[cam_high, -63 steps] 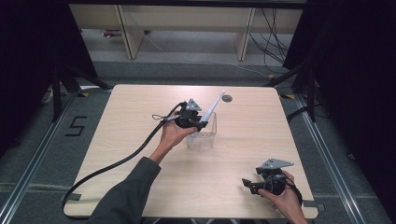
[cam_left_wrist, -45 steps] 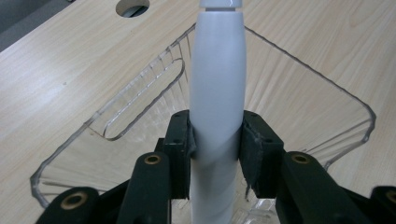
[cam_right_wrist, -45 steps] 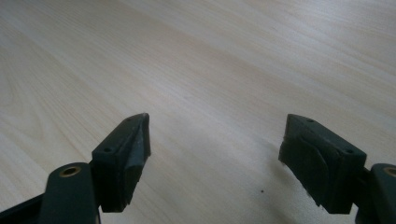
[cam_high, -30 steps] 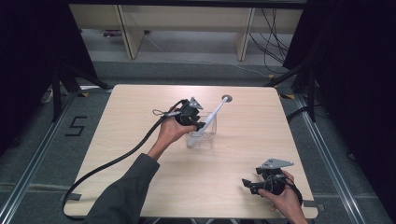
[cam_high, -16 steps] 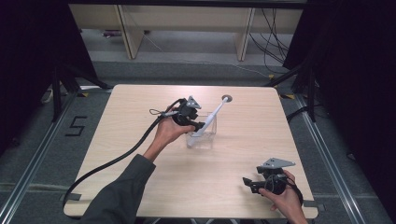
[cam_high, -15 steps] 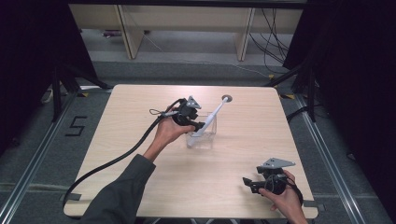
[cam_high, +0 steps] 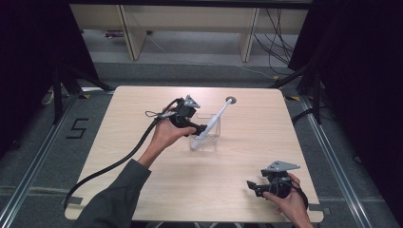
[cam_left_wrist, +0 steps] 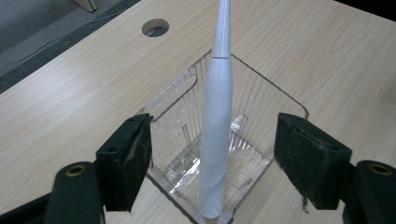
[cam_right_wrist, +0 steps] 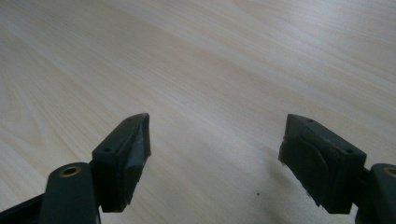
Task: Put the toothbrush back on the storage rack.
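A clear ribbed plastic box (cam_high: 206,133) stands near the middle of the wooden table (cam_high: 142,185). A slim white stick-shaped tool (cam_high: 215,118) leans in it, its foot on the box floor and its top slanting toward the far right. My left gripper (cam_high: 198,128) is at the box's near-left side, open. In the left gripper view the white tool (cam_left_wrist: 215,121) rises between the spread jaws without touching either, and the box (cam_left_wrist: 261,154) sits under them. My right gripper (cam_high: 252,186) rests near the table's front right corner, open over bare wood (cam_right_wrist: 210,74).
A round cable hole (cam_high: 231,100) is in the table's far edge, just beyond the tool's tip; the hole (cam_left_wrist: 155,27) appears again in the left gripper view. A thick black cable (cam_high: 114,164) trails from the left gripper across the table's left half. Pale shelving (cam_high: 190,23) stands behind the table.
The white tool tipped from more upright to leaning farther toward the far right. The left gripper drew back slightly to the left, its jaws apart around the tool. The right gripper stayed put.
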Motion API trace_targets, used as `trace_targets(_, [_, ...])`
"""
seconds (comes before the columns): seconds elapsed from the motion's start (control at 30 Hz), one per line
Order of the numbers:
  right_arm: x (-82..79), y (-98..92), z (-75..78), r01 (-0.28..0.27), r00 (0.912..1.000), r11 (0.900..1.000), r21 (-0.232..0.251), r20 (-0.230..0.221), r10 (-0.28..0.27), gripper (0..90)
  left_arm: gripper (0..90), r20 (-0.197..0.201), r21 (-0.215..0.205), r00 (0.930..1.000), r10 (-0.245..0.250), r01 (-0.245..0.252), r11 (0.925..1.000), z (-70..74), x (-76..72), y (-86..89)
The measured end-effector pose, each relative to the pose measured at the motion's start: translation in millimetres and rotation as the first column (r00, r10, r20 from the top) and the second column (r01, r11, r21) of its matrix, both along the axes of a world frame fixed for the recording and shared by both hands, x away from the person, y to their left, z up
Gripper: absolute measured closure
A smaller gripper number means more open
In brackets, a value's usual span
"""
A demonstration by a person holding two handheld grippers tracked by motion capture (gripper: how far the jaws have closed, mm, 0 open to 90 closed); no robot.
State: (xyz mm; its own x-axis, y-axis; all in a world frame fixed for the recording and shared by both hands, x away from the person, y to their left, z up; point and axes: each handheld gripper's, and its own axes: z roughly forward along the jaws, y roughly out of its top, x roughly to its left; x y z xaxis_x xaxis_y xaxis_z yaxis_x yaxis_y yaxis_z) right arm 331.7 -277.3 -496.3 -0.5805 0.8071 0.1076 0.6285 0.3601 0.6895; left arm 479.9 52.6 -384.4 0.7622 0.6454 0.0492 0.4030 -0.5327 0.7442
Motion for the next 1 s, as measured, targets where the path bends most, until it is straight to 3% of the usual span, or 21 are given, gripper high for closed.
trace_targets(0.13, [-0.5,-0.1,0.5,0.007,1.0,1.0,0.005,-0.004,-0.007,24.4,24.2,0.014,0.007,0.9998,0.013,-0.013,0.9999,5.3,-6.2,4.7])
trace_targets(0.33, [-0.3,0.2,0.1,0.006,1.0,1.0,0.013,-0.004,-0.006,24.4,23.7,0.023,-0.032,0.9997,0.006,-0.006,0.9995,13.1,-18.3,13.9])
trace_targets(0.47, [-0.3,-0.3,0.5,0.006,1.0,1.0,0.003,-0.001,-0.006,24.4,23.4,0.028,-0.018,0.9994,0.022,-0.021,0.9996,14.6,-21.2,22.6])
trace_targets(0.67, [0.1,-0.5,0.2,0.008,1.0,1.0,0.002,-0.001,-0.008,24.5,23.4,0.037,-0.031,0.9991,0.023,-0.021,0.9993,20.3,-30.4,35.1])
trace_targets(0.77, [1.7,-2.7,-0.5,-0.012,0.9995,1.0,-0.018,0.028,0.012,24.4,23.4,0.034,-0.027,0.9984,0.046,-0.046,0.9986,18.9,-31.4,44.7])
trace_targets(0.83, [1.0,-1.6,-0.9,-0.001,0.9999,1.0,-0.002,0.013,0.001,24.5,23.1,0.029,-0.015,0.9979,0.058,-0.058,0.9982,18.3,-31.4,51.3])
trace_targets(1.0, [2.2,-3.2,-0.6,-0.006,0.9994,1.0,-0.015,0.035,0.006,24.4,22.5,0.038,-0.009,0.9969,0.068,-0.068,0.9976,19.5,-34.6,63.2])
